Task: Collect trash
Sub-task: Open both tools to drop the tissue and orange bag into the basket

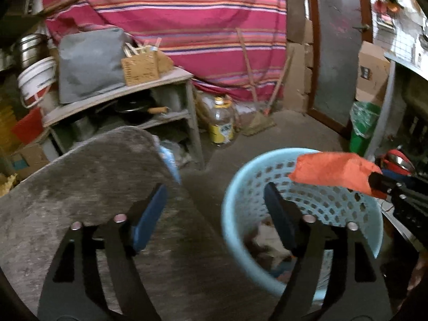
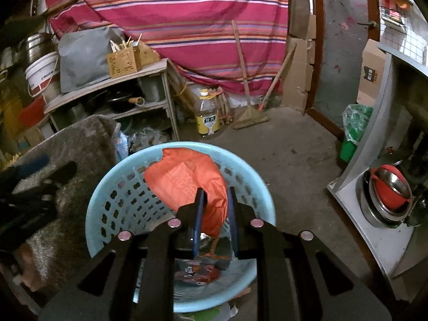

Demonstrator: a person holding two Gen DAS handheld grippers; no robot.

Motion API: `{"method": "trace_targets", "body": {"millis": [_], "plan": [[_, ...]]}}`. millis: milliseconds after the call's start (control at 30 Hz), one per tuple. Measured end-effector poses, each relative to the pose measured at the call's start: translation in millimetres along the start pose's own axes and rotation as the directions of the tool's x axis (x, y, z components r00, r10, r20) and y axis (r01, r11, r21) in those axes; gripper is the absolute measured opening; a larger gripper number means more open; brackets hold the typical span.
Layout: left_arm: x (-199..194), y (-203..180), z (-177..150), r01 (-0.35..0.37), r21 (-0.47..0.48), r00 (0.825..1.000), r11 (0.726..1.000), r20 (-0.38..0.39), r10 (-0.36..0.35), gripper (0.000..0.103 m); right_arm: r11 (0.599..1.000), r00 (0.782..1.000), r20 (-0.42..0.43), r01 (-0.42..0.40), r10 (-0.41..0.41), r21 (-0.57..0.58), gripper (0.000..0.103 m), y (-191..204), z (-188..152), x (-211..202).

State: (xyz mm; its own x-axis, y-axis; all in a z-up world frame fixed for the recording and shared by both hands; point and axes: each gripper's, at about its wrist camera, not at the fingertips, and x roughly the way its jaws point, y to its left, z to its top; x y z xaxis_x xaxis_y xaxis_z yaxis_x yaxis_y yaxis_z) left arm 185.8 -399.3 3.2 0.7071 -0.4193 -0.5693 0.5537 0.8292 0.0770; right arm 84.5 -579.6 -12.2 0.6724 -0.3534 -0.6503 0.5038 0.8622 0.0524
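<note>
The right gripper [image 2: 216, 203] pinches orange paper [image 2: 187, 184] over the blue basket [image 2: 107, 187], ready to drop; the left gripper [image 1: 216, 200] fingers are wide open, empty.

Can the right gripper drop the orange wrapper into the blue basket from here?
Probably yes: the right gripper holds the orange wrapper directly over the open blue basket, nothing between.
</note>
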Motion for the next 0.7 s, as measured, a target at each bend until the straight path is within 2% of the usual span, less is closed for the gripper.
{"method": "trace_targets", "body": {"millis": [200, 367, 467, 500, 533, 567, 600, 700], "plan": [[-28, 42, -3, -0.078, -0.041, 0.995, 0.996, 0.053, 0.081, 0.091, 1.000, 1.000, -0.016, -0.018, 0.018, -0.020, 0.018, 24, 1, 11], [-51, 74, -9, -0.118, -0.083, 0.989, 0.990, 0.076, 0.124, 0.097, 1.000, 1.000, -0.014, -0.020, 0.020, -0.015, 0.018, 38, 4, 19], [-63, 90, -15, -0.140, -0.096, 0.986, 0.986, 0.081, 0.148, 0.098, 1.000, 1.000, -0.013, 0.009, -0.009, -0.014, 0.021, 47, 6, 24], [-68, 94, -18, -0.148, -0.098, 0.984, 0.984, 0.082, 0.156, 0.098, 1.000, 1.000, -0.016, 0.010, -0.011, -0.012, 0.035, 49, 7, 25], [-73, 99, -21, -0.161, -0.099, 0.982, 0.982, 0.085, 0.169, 0.098, 1.000, 1.000, -0.020, 0.009, -0.009, -0.005, 0.065, 51, 7, 26], [-77, 104, -23, -0.171, -0.102, 0.980, 0.980, 0.086, 0.180, 0.098, 1.000, 1.000, -0.016, 0.014, -0.014, 0.002, 0.076, 51, 7, 26], [-80, 107, -25, -0.178, -0.104, 0.979, 0.979, 0.086, 0.187, 0.098, 1.000, 1.000, -0.003, 0.027, -0.027, 0.010, 0.080, 52, 6, 24], [-96, 126, -34, -0.219, -0.133, 0.969, 0.967, 0.087, 0.232, 0.098, 0.999, 0.999, -0.004, 0.040, -0.040, 0.010, 0.081, 55, 4, 21]]}}
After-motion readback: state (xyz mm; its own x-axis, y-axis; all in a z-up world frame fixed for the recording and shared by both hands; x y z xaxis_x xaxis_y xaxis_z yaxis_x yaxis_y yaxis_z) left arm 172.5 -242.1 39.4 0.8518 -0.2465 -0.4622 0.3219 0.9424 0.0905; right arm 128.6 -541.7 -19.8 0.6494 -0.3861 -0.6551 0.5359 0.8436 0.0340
